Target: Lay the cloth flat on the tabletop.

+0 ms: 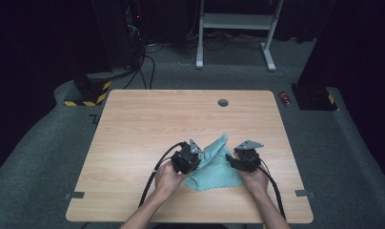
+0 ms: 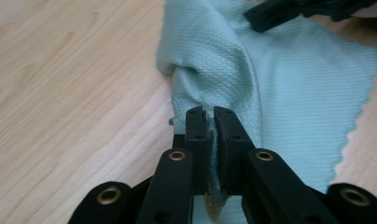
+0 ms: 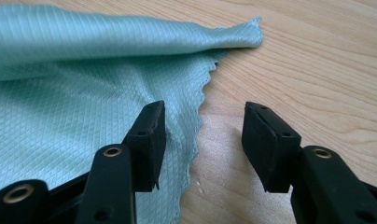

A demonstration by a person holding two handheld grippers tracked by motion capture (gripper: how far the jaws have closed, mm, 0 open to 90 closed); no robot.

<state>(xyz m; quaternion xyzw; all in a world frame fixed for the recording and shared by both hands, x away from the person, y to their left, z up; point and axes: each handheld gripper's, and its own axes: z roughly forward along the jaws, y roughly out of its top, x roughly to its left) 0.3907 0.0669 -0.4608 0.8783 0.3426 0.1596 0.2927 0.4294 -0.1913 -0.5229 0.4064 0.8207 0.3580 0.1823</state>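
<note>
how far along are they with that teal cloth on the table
Early on. Done: the left gripper is shut on a bunched fold of the teal cloth, which lies rumpled on the wooden table. In hand: the right gripper stands open at the cloth's scalloped edge, gripping nothing. Left: probably a second grip, then spreading or folding.

The right claw point(image 3: 203, 140) stands open, low over the worktop point(image 3: 317, 70). Its left jaw overlaps the teal cloth's point(image 3: 60, 93) scalloped edge; its right jaw is over bare wood.
</note>
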